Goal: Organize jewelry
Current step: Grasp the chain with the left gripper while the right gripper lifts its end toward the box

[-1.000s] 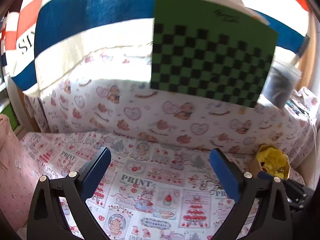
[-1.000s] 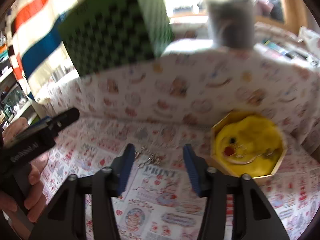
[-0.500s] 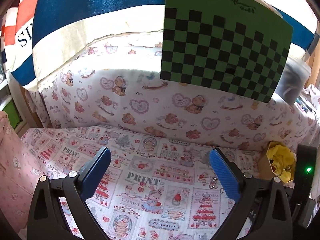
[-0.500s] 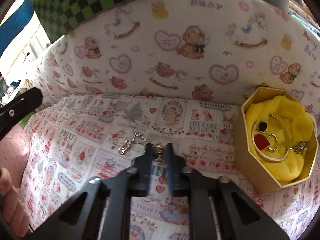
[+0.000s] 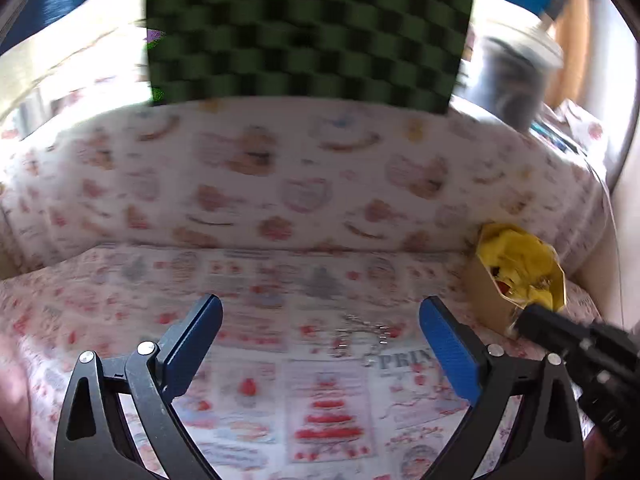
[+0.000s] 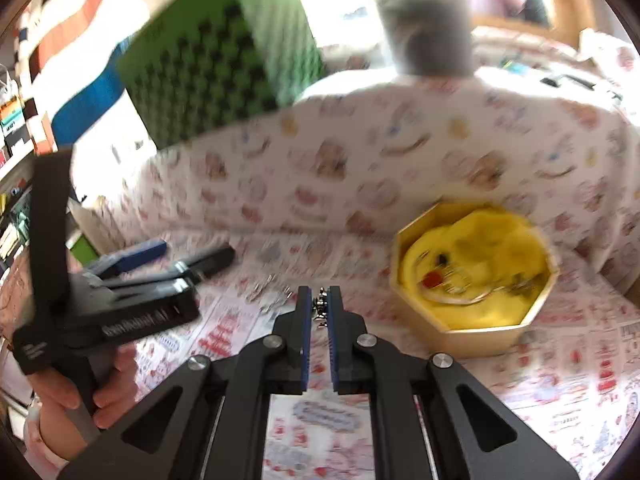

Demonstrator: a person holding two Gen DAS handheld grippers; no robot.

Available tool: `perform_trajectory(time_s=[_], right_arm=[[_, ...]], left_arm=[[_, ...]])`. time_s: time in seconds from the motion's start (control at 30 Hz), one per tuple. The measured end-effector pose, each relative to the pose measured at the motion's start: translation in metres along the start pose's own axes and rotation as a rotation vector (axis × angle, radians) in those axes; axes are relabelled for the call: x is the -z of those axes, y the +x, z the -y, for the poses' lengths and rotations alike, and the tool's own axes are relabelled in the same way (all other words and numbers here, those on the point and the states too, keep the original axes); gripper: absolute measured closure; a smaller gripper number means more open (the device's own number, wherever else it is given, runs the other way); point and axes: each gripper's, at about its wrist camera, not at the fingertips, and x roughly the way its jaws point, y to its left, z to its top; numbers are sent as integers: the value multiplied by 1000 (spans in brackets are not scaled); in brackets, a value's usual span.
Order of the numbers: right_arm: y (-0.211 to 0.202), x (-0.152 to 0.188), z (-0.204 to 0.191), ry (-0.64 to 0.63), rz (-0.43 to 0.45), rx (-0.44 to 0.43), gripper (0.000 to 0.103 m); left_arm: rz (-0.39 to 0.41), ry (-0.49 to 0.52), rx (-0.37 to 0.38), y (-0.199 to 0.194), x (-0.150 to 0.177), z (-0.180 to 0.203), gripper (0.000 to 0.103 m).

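now the silver chain (image 6: 320, 307) sits pinched between the right gripper's (image 6: 319, 300) fingertips.

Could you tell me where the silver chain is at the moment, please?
In the right wrist view, the silver chain is pinched between the right tongs, just left of the octagonal box.

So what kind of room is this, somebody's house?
Probably a home, maybe a bedroom or craft corner: teddy-bear print cloth covers everything, a striped blanket hangs behind, and a jewelry box sits there.
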Motion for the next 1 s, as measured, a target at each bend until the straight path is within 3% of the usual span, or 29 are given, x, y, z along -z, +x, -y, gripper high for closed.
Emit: perform_trajectory(time_s=[0.17,0.27,0.4,0.5,0.6,0.87,1.0], right_arm=[[-18,-4,16,13,103,118,96],[-24,-6,31,24,120,142,96],[-27,-3,42,24,132,196,96],[-23,-6,47,40,133,195,97],[-20,-5,42,37,154,186,97],[-15,-3,36,17,148,164,97],[-22,-6,45,69,160,125,97]], left_arm=[[5,34,-81,12,3,14,7],[-35,23,-18,19,5,16,8],[-22,37,-11,22,8,19,13],[-31,35,35,31,11,20,18],[-22,-42,90,31,10,7,23],[-83,0,78,47,12,13,29],[-147,36,54,55,16,27,44]])
